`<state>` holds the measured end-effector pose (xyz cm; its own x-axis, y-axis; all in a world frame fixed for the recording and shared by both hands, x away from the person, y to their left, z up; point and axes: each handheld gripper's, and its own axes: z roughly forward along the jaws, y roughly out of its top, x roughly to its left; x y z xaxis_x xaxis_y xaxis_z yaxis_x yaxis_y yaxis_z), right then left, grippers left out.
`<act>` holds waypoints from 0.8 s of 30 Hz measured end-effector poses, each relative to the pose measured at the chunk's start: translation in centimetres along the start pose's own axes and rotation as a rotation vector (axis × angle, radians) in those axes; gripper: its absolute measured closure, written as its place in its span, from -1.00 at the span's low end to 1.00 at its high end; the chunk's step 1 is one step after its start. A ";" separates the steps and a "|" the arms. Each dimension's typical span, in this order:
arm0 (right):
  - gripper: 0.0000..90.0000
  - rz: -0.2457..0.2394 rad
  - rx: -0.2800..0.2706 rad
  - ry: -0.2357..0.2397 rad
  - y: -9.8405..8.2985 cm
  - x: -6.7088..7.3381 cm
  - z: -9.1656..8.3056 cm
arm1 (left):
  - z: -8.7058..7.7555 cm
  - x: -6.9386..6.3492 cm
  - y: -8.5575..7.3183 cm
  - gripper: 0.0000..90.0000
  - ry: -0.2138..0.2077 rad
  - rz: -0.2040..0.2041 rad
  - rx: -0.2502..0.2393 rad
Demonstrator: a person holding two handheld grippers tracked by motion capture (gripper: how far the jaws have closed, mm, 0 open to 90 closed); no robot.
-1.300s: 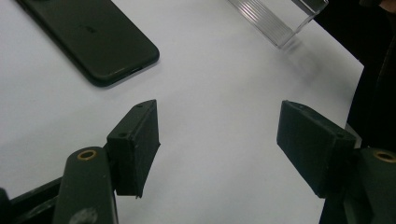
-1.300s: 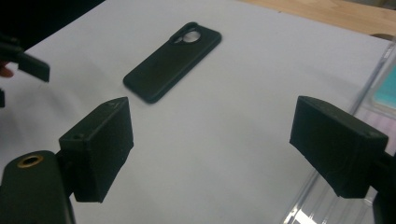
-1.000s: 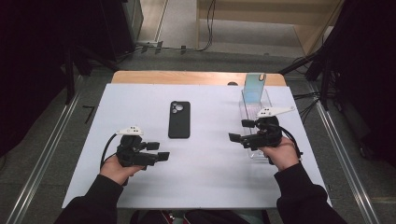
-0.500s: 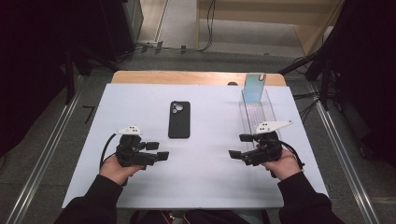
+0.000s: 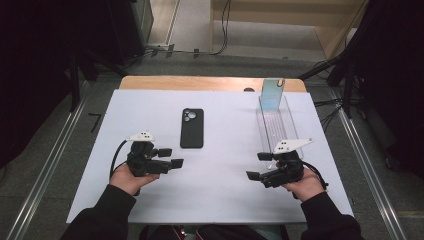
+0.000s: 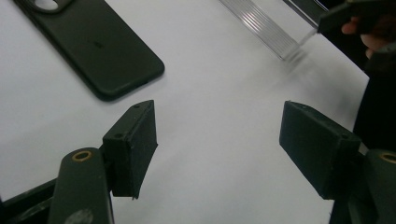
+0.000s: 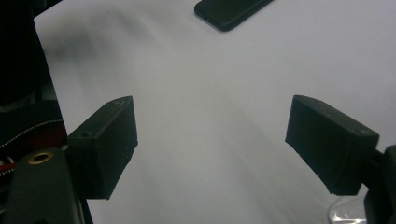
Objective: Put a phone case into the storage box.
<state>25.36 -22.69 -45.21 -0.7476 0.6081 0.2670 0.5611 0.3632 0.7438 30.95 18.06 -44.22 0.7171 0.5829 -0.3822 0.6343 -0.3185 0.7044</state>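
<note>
A black phone (image 5: 192,128) lies flat, camera side up, in the middle of the white table (image 5: 225,200). In the high view my left gripper (image 5: 171,157) hovers near its front left corner, open, jaws pointing right. In the left gripper view, that gripper (image 6: 219,116) has only bare table between its jaws, with the phone (image 6: 93,51) at upper left. My right gripper (image 5: 258,166) is open, points left, and sits by the near end of a clear tray (image 5: 289,131). In its own view the right gripper (image 7: 212,112) holds nothing, and the phone (image 7: 231,11) lies far ahead.
An iridescent phone-shaped slab (image 5: 272,95) stands upright at the far end of the clear tray. A wooden strip (image 5: 200,82) runs along the table's far edge. Cables and metal rails lie on the floor around the table. The tray's near end (image 6: 266,25) appears in the left gripper view.
My right hand has drawn back toward the near edge and sunk lower, away from the tray's middle. The left hand has stayed put.
</note>
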 end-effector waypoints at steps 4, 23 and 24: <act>-0.67 -0.005 0.015 -0.008 -0.4 0.2 0.1 | 1.0 0.7 1.0 -0.38 0.008 -0.013 0.023; -0.67 -0.002 0.031 0.009 -0.8 0.4 0.5 | 6.8 1.5 5.7 0.14 0.054 -0.010 0.056; -0.67 -0.002 0.031 0.011 -0.8 0.4 0.5 | 7.1 1.5 5.8 0.31 0.053 0.003 0.054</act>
<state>24.78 -22.37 -46.06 -0.7524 0.5997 0.2726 0.5704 0.3862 0.7249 37.75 11.82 -44.96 0.7033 0.6205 -0.3470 0.6481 -0.3588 0.6718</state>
